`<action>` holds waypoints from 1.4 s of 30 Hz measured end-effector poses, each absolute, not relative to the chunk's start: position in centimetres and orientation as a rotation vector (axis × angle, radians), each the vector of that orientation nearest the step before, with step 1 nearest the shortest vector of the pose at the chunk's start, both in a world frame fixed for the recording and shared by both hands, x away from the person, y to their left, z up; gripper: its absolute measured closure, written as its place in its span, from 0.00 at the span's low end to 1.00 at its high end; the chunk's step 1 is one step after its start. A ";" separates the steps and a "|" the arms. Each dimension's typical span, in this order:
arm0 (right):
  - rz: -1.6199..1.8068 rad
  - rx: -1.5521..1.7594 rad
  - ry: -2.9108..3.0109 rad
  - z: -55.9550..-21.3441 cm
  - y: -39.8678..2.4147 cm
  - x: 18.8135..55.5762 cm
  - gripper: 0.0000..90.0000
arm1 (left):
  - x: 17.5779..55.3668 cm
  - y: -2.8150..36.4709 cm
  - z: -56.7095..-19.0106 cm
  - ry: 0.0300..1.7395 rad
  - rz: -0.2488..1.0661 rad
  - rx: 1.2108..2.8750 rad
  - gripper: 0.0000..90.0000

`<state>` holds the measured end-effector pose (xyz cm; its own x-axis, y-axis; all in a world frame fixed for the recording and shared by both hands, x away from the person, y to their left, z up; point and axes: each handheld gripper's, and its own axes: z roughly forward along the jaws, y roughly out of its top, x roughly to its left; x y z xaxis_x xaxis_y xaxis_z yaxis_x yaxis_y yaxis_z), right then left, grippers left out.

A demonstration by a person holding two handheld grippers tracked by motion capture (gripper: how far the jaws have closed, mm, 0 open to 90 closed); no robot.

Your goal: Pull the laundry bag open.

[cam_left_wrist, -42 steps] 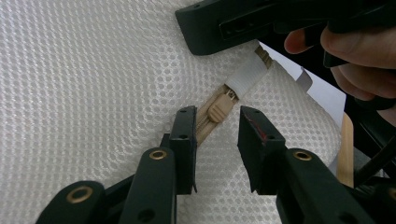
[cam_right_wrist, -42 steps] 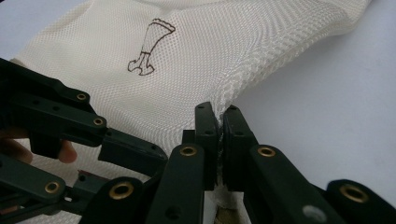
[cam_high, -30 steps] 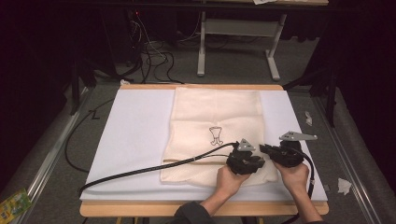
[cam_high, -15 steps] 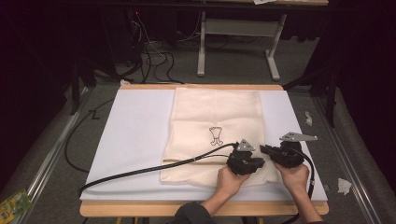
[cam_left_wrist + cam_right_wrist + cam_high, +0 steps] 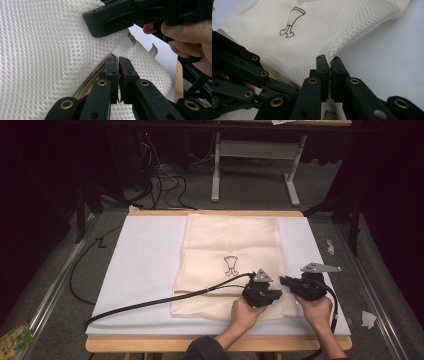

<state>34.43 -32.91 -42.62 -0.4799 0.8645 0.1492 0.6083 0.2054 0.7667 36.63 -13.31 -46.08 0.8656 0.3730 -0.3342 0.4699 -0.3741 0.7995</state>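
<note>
**Operator:** I've got the mesh bag (image 5: 231,265) lying flat on the white pad (image 5: 145,265) of the counter (image 5: 150,343), its near edge towards me, a small line drawing (image 5: 230,265) printed at its middle. My right gripper (image 5: 329,65) has its fingers closed on the mesh at the bag's near right corner; you can see the weave pinched between them in the right gripper view.

**Spotter:** And the left?

**Operator:** The left gripper (image 5: 118,65) sits just beside it on the same near edge. Its fingers have just been closing, and now they're clamped on the hem by the tan cord (image 5: 87,83) and the white tab (image 5: 123,47).

**Spotter:** So both grips are on the near edge, close together. What next?

**Operator:** My guess is a lift or a fold of that edge. To do it well I'd raise both hands evenly, keep the mesh taut between them, and make sure each grip holds the layers I want, not the pad underneath. The grips sit close, so the far left of the edge may sag.

**Spotter:** Anything in the way?

**Operator:** The left gripper's cable (image 5: 150,302) trails across the pad to the left; I'd keep it off the bag. Beyond the counter there's grey floor, a tangle of wires (image 5: 160,180), a metal frame (image 5: 255,165), and scraps of paper (image 5: 368,319) at the right.
</note>
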 end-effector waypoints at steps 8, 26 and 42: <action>1.132 1.379 2.181 -42.8 -33.1 34.3 0.98 | 36.7 -13.2 -46.2 0.607 -0.123 2.019 0.97; 1.129 1.373 2.185 -43.0 -33.7 34.2 0.98 | 36.9 -12.5 -45.9 0.613 -0.099 2.060 0.97; 1.093 1.356 2.198 -43.4 -33.4 34.4 0.98 | 36.7 -11.7 -45.4 0.587 -0.069 2.076 0.97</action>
